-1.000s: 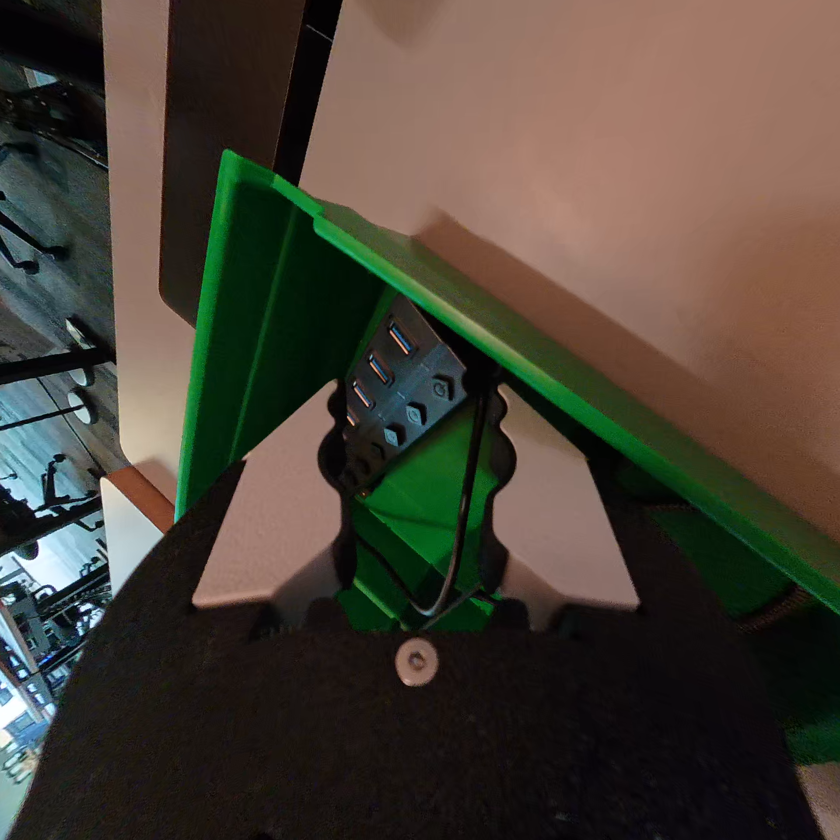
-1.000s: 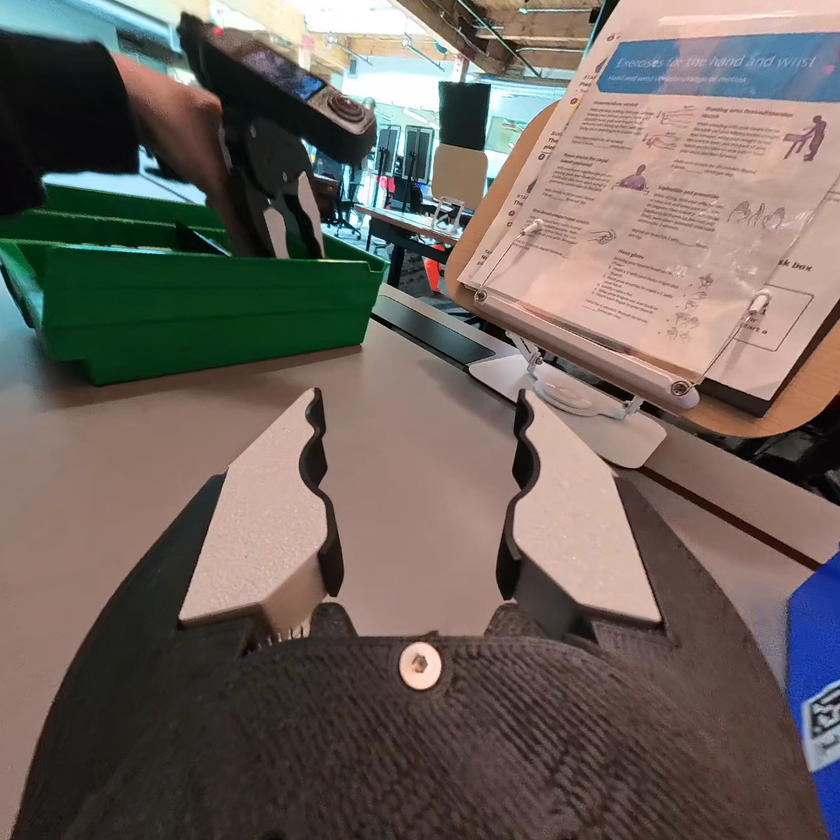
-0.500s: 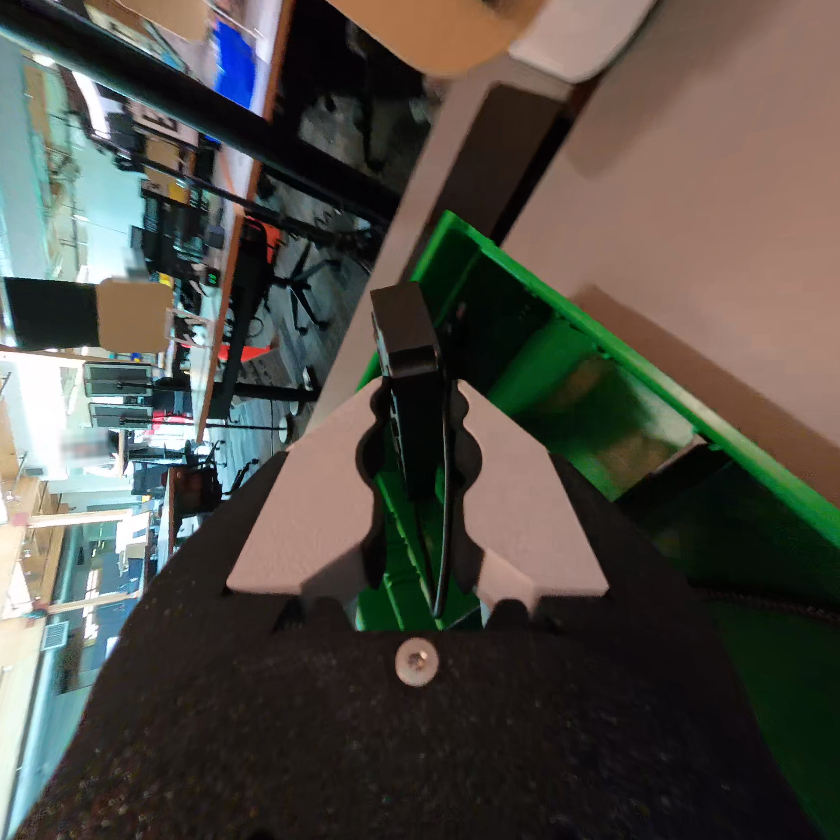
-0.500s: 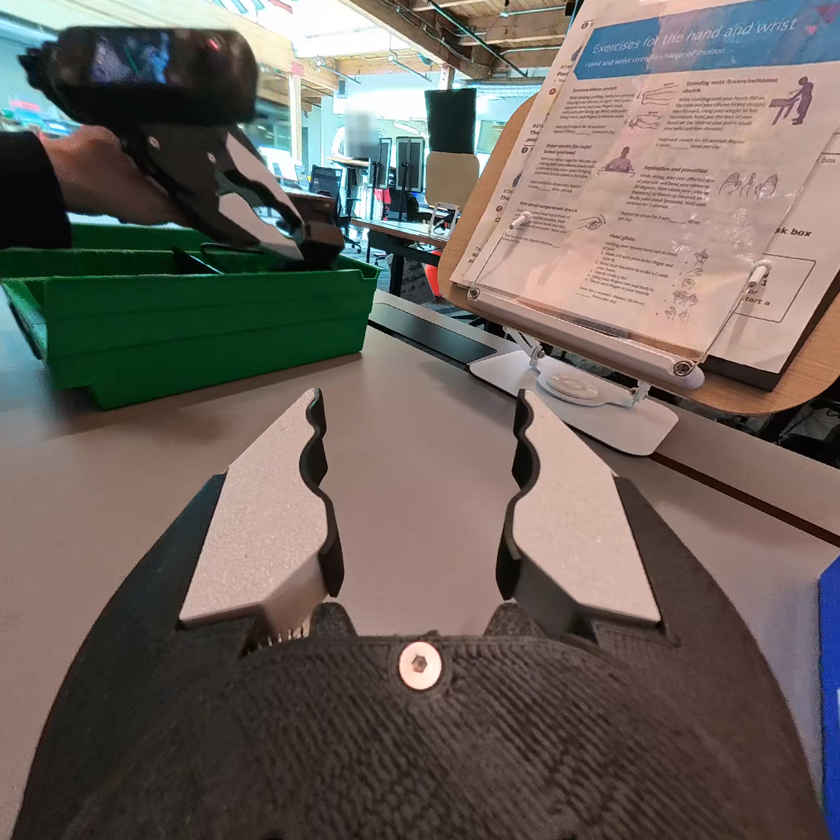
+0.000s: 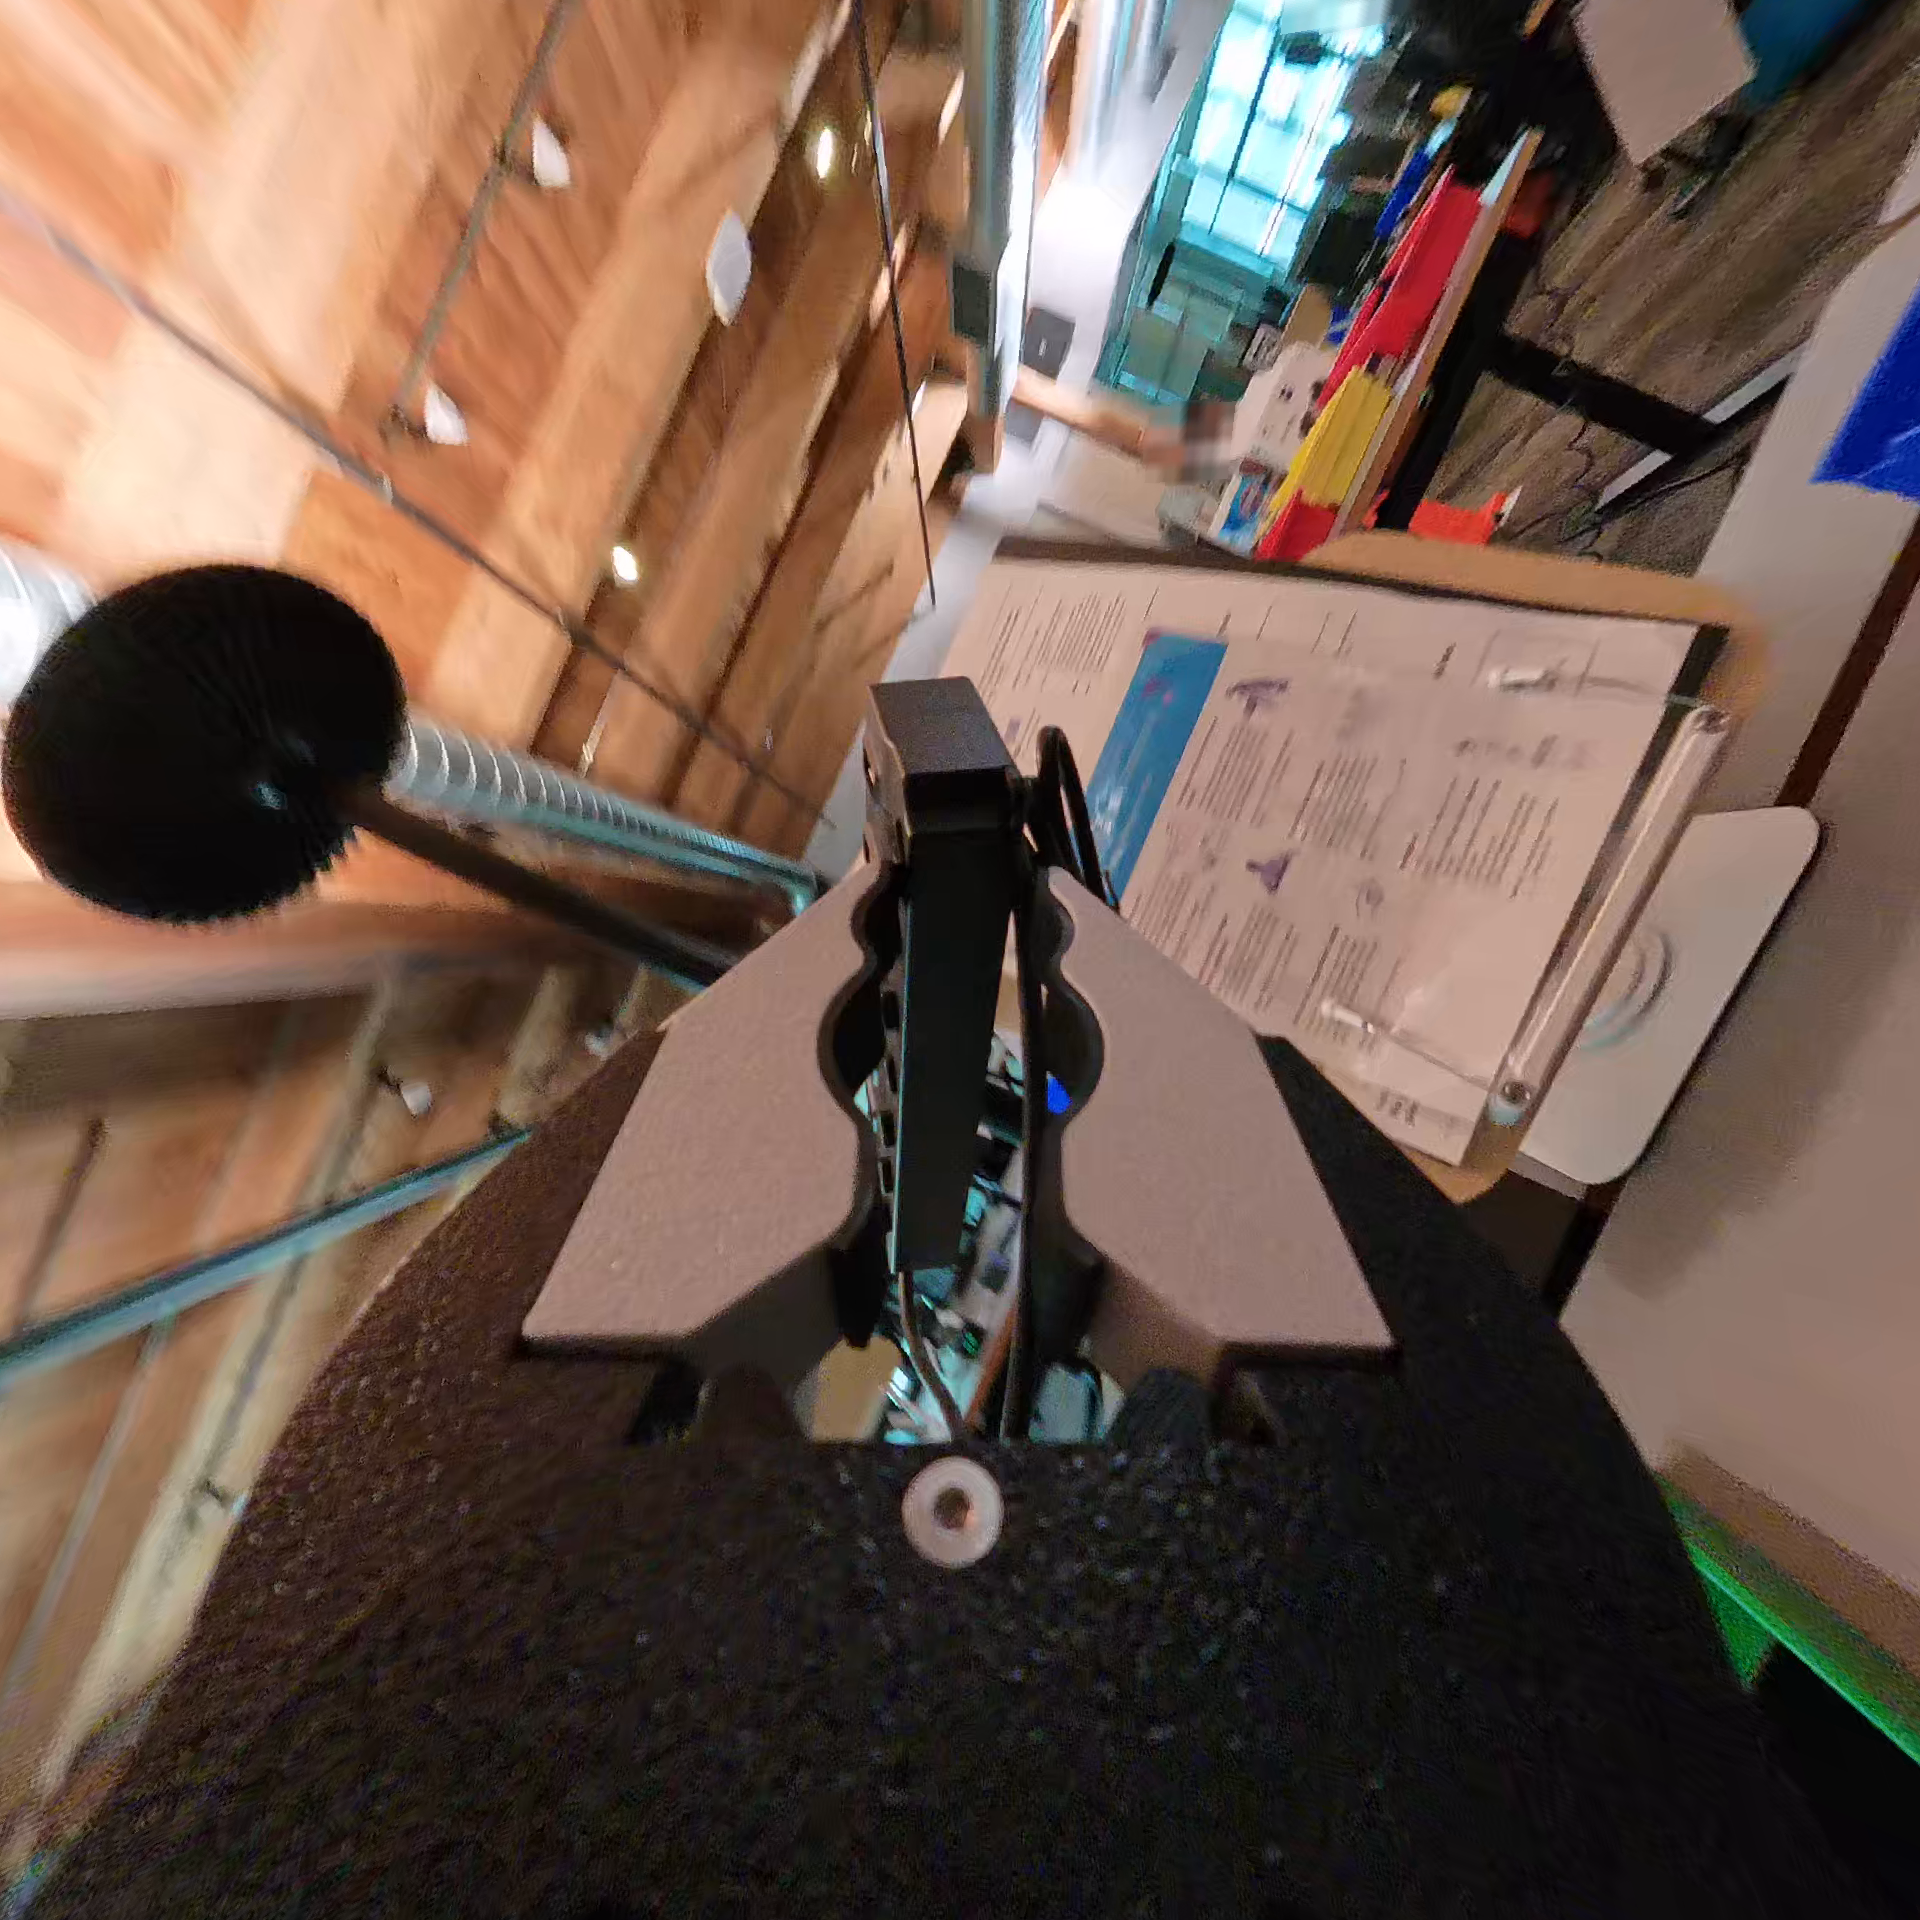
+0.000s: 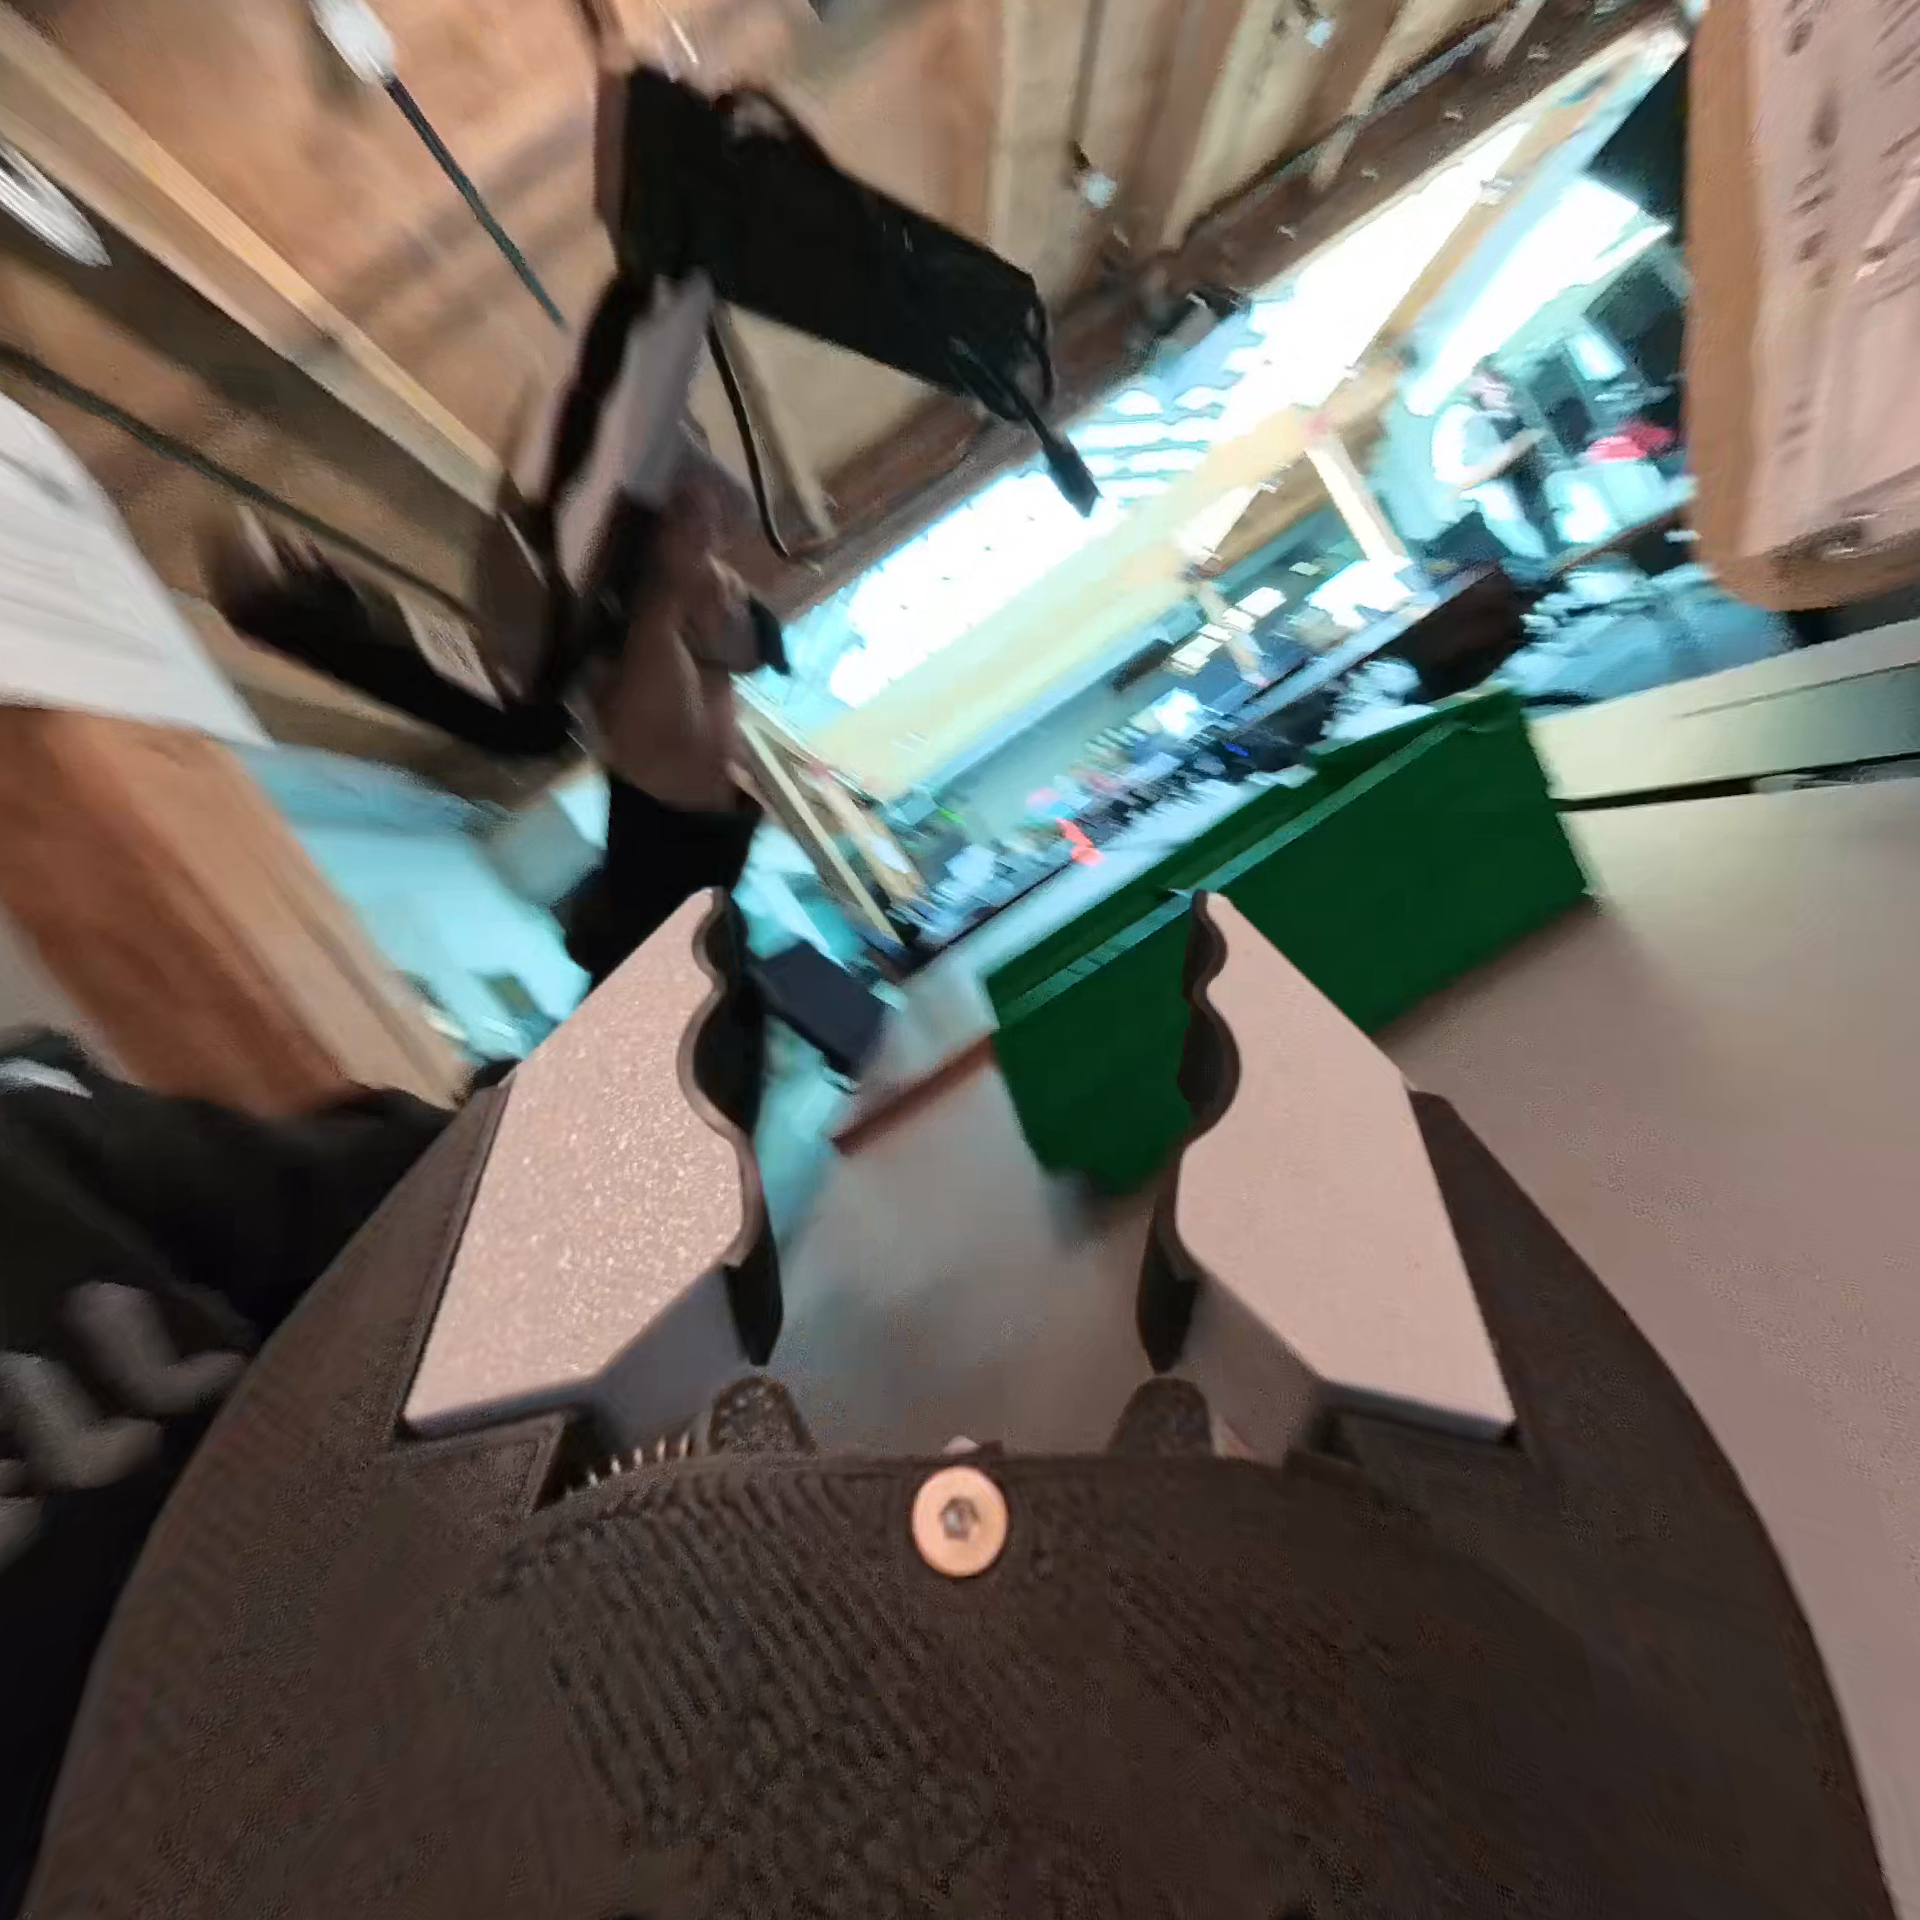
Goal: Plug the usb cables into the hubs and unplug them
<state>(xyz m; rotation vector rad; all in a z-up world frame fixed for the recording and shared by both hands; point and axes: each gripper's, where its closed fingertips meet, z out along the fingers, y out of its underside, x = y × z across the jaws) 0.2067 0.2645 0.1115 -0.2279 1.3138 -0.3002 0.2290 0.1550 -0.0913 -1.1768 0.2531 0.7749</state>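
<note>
My left gripper [image 5: 951,883] is shut on a black USB hub [image 5: 945,997], held edge-on between the grey fingers and raised high off the table. The hub's thin black cable [image 5: 1062,800] runs beside it through the jaws. In the blurred right wrist view the hub [image 6: 852,260] shows up in the air at the upper left, with its cable and plug [image 6: 1070,483] dangling below it. My right gripper [image 6: 956,925] is open and empty above the table [image 6: 1683,1195], pointing toward the green bin [image 6: 1330,966].
A document stand with printed sheets [image 5: 1371,831] stands on the table to the right of the left gripper. The green bin's rim [image 5: 1787,1631] shows at the lower right. A person's hand and dark sleeve [image 6: 665,748] hold the left gripper.
My left gripper has lifted the hub out of the green bin and swung it up into the air. The right gripper has tilted and turned toward the bin, still open.
</note>
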